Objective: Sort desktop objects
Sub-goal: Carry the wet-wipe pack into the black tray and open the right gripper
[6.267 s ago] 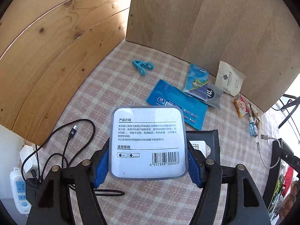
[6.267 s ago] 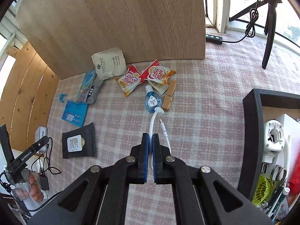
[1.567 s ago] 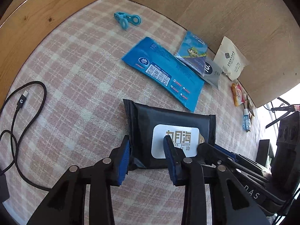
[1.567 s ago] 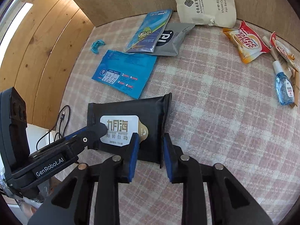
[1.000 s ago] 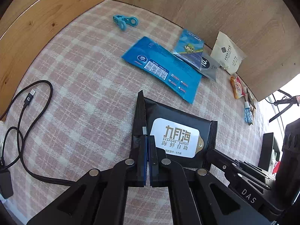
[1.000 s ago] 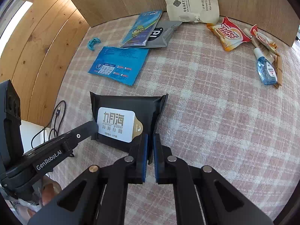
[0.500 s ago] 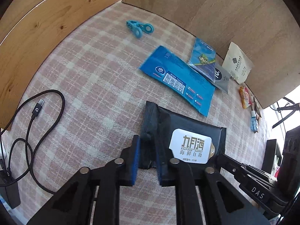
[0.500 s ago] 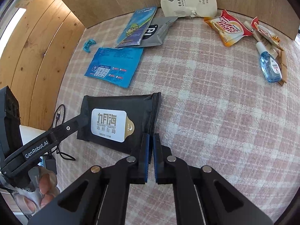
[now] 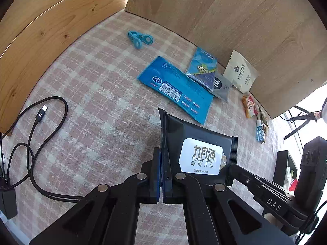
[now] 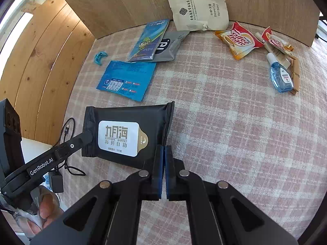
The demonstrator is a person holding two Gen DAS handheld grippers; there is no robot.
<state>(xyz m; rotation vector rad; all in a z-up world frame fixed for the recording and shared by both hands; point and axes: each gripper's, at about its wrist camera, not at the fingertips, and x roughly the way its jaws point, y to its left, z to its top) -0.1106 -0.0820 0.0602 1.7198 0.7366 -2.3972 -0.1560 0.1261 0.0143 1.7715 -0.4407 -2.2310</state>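
A black wet-wipe pack (image 9: 201, 153) with a white label is held between both grippers above the checked tablecloth; it also shows in the right wrist view (image 10: 126, 134). My left gripper (image 9: 162, 155) is shut on the pack's left sealed edge. My right gripper (image 10: 164, 153) is shut on its right sealed edge. The right gripper's arm (image 9: 265, 192) shows at the pack's far side in the left wrist view. The left gripper's arm (image 10: 51, 159) shows at the pack's left in the right wrist view.
On the cloth lie a blue wipe packet (image 10: 126, 79), a cartoon sachet (image 10: 149, 40), a grey sachet (image 10: 169, 45), a beige shower-cap bag (image 10: 200, 12), creamer sachets (image 10: 241, 39), a small spray bottle (image 10: 280, 77) and a blue clip (image 9: 140, 38). A black USB cable (image 9: 36, 122) lies left. Wooden panels wall the back.
My left gripper's jaws have closed tight on the pack's left edge. Both grippers have lifted the pack a little and the view has pulled back.
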